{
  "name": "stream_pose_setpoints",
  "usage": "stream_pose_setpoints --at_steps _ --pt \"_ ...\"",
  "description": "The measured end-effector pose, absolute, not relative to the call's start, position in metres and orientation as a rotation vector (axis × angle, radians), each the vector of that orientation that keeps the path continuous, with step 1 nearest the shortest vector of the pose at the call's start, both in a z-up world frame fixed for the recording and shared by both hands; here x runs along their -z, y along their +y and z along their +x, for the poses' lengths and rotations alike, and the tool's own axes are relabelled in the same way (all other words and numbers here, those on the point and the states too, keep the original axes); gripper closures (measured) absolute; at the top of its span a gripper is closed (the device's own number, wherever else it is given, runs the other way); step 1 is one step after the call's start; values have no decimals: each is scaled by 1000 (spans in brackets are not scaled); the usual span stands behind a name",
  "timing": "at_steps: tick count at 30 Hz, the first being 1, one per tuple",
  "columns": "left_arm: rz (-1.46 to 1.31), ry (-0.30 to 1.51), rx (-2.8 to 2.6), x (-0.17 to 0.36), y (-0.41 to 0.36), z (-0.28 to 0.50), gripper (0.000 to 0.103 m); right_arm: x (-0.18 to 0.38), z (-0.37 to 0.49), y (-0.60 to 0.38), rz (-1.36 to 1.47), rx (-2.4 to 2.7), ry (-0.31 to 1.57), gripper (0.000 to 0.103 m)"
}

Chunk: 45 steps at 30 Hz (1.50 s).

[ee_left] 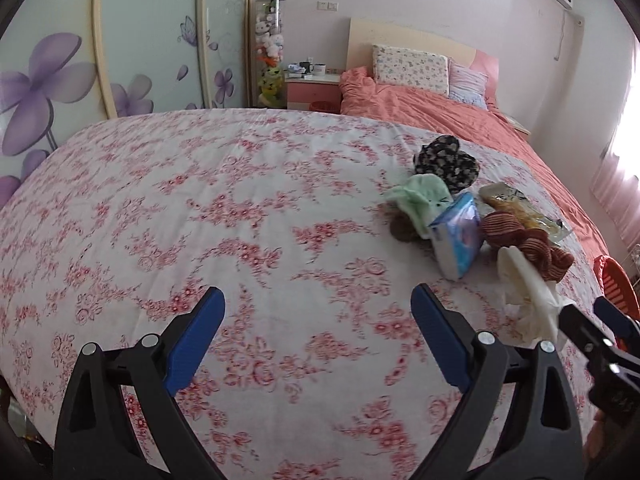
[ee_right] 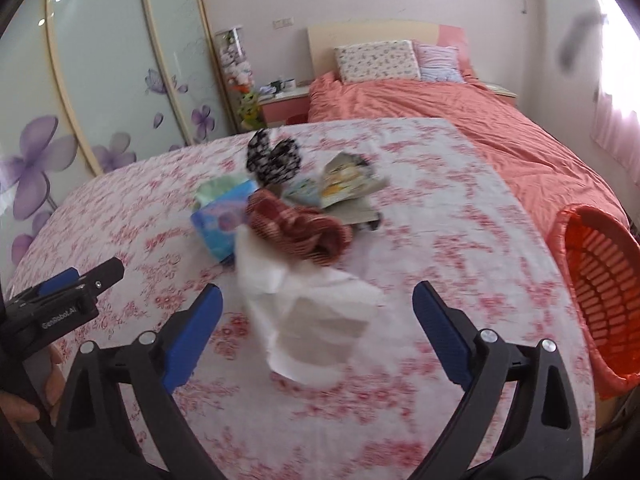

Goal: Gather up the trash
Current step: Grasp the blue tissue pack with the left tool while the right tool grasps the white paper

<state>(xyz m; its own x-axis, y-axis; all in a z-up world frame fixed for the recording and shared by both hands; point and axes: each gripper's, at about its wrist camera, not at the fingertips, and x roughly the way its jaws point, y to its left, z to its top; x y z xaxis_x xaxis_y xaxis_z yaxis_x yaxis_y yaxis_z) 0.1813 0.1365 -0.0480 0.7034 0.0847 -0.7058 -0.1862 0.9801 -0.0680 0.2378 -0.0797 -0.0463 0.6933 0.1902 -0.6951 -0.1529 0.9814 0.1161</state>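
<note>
On the bed's near side, before the right hand-held gripper (ee_right: 318, 312) (released, nothing held), lies a crumpled white tissue (ee_right: 308, 320) — light, soft, easily torn — best pinched at its bunched middle.

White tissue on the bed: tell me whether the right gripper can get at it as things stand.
Probably yes. The right gripper is open and the white tissue lies on the floral sheet right ahead between its fingers, with nothing over it. The striped cloth sits just behind.
</note>
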Motion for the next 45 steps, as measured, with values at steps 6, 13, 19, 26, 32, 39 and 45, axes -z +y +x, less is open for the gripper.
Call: stream_pose_setpoints --at_steps 6,13,19,26,32,39,45 --pt "-154 798 -147 57 149 178 10 63 257 -61 -24 -147 825 22" --pt "-146 811 -114 62 141 182 10 65 256 -86 21 -141 859 55" --pt "-143 819 -55 64 120 191 10 59 248 -110 67 -121 836 61" --pt "-94 800 8 59 83 211 10 59 251 -152 127 3 834 61" --pt "-64 783 -24 54 68 239 10 63 256 -173 165 44 835 61" --pt "-58 800 -16 54 60 260 32 66 253 -170 143 31 826 60" --pt "-26 845 39 64 49 263 67 66 253 -169 141 28 824 60"
